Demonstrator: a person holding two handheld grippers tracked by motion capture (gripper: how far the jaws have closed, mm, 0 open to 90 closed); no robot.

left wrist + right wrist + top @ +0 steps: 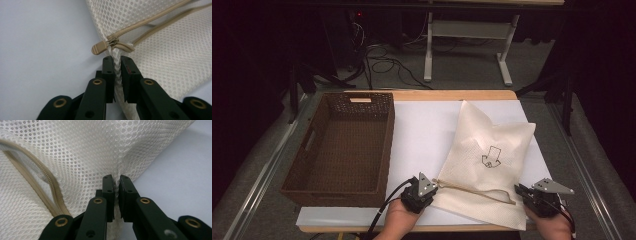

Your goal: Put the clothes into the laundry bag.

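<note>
Left gripper (428, 186) and right gripper (523, 191) each clamp a near-edge corner of the mesh bag (488, 160); basket (343, 185) at table (424, 125) left edge.

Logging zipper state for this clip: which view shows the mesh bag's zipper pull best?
The left gripper view: the zipper pull sits sharp and close, just beyond the left tool pinching the mesh bag. The right gripper view shows a stretch of open zipper; in the high view the zipper is a thin tan line.
</note>
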